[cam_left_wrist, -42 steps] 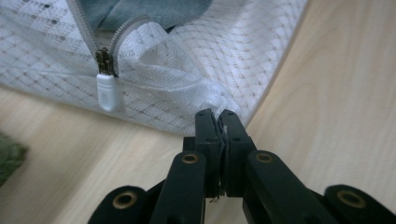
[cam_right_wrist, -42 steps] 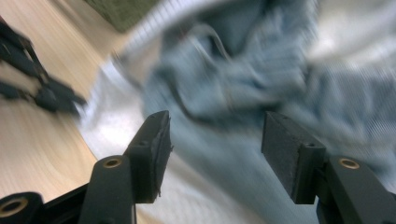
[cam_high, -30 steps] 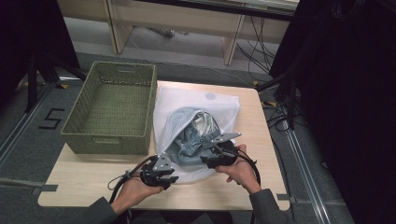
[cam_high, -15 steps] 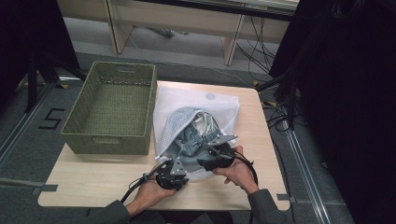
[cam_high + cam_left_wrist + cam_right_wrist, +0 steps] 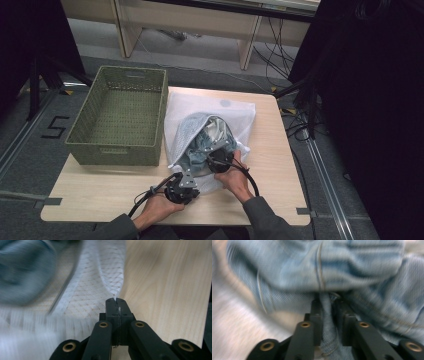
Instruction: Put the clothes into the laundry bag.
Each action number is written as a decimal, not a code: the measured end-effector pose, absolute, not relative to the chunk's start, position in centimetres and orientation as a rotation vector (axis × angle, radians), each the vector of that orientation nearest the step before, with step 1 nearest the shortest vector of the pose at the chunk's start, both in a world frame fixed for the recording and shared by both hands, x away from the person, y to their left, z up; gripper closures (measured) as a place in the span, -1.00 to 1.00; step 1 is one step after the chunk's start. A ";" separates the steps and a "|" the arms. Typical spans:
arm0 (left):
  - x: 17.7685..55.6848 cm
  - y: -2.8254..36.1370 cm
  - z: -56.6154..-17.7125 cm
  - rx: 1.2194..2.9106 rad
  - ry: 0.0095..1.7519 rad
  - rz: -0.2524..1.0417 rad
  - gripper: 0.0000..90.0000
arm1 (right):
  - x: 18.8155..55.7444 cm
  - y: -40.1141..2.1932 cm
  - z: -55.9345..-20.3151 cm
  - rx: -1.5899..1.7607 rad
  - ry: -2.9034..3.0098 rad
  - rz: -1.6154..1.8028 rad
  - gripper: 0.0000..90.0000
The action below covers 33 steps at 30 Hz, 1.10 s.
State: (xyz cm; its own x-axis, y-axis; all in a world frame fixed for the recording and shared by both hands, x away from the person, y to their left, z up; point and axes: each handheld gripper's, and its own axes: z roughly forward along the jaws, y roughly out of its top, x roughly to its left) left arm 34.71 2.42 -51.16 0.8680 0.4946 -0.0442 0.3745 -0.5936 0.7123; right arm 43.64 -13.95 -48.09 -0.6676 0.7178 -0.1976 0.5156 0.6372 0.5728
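A white mesh laundry bag (image 5: 235, 107) lies on the wooden table (image 5: 90, 195) with a blue denim garment (image 5: 197, 150) bulging from its near opening. My left gripper (image 5: 191, 176) is at the bag's near edge. In the left gripper view its jaws have just closed, and the left gripper (image 5: 116, 301) is shut on a fold of the mesh bag (image 5: 110, 272). My right gripper (image 5: 215, 156) is at the denim. In the right gripper view its jaws have just closed, and the right gripper (image 5: 327, 302) pinches a ridge of the denim garment (image 5: 337, 267).
An empty green woven basket (image 5: 115, 150) stands left of the bag, touching its side. Bare tabletop lies along the near edge and right of the bag. Beyond the table are floor, cables and a desk frame.
My right gripper has shifted left onto the denim at the bag's mouth. My left gripper has edged right to the bag's near edge, so the two hands are closer together.
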 end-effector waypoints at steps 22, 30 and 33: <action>34.6 2.9 -50.0 2.399 0.498 0.179 0.76 | 45.6 -20.4 -42.8 1.114 2.359 1.118 0.16; 35.4 -1.3 -49.9 2.265 0.537 0.254 0.17 | 44.3 -20.1 -44.9 1.089 2.509 0.965 -0.01; 35.8 -2.0 -50.5 2.283 0.536 0.285 0.19 | 44.1 -19.0 -45.8 1.077 2.537 0.924 -0.05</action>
